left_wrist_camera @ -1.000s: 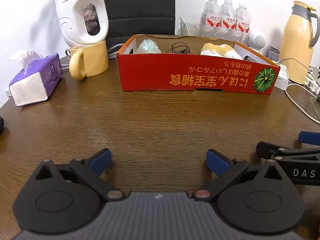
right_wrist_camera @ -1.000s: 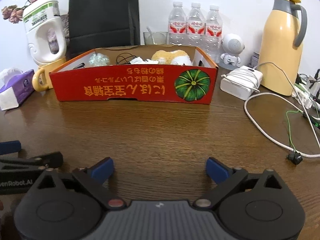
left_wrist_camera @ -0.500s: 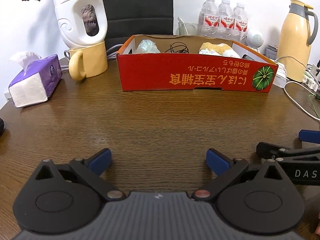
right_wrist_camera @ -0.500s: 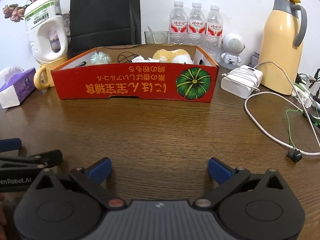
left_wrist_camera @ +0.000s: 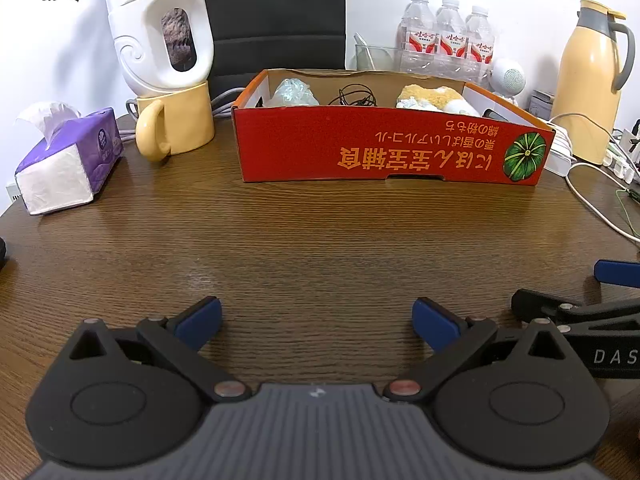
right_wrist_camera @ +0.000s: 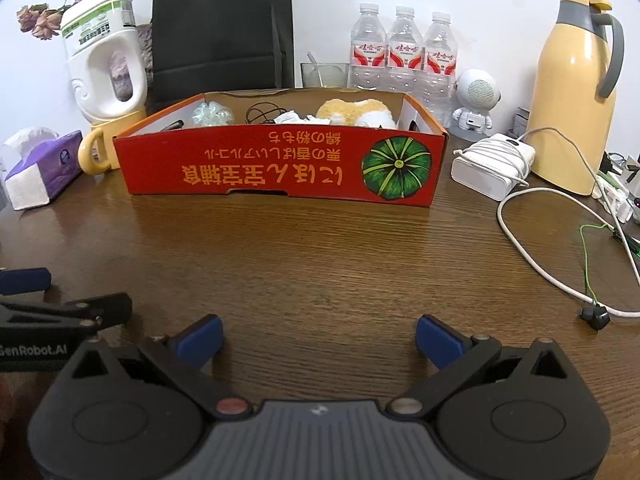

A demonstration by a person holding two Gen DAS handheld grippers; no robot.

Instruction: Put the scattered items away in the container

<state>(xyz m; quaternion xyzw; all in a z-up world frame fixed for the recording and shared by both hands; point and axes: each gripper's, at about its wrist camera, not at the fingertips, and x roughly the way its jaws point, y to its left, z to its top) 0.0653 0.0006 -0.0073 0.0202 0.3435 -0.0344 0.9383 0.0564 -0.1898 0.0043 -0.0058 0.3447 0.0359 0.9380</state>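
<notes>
A red cardboard box (left_wrist_camera: 384, 148) (right_wrist_camera: 280, 164) stands at the far side of the wooden table. Inside it lie a crumpled clear plastic bag (left_wrist_camera: 294, 92) (right_wrist_camera: 211, 114), a black cable (left_wrist_camera: 356, 96) (right_wrist_camera: 262, 114), crumpled white paper (right_wrist_camera: 296, 118) and a yellow-white plush toy (left_wrist_camera: 434, 98) (right_wrist_camera: 356, 112). My left gripper (left_wrist_camera: 316, 322) is open and empty, low over the table in front of the box. My right gripper (right_wrist_camera: 318, 334) is open and empty beside it; it also shows at the right edge of the left wrist view (left_wrist_camera: 576, 296).
A purple tissue pack (left_wrist_camera: 70, 160), a yellow mug (left_wrist_camera: 176, 122) holding a white jug (left_wrist_camera: 160, 28), water bottles (right_wrist_camera: 404, 52), a yellow thermos (right_wrist_camera: 576, 88), a white robot figure (right_wrist_camera: 476, 104), and a white charger (right_wrist_camera: 492, 164) with cables (right_wrist_camera: 532, 256) surround the box.
Both grippers have edged slightly back and up from the box; they stay open and empty. Nothing on the table has moved.
</notes>
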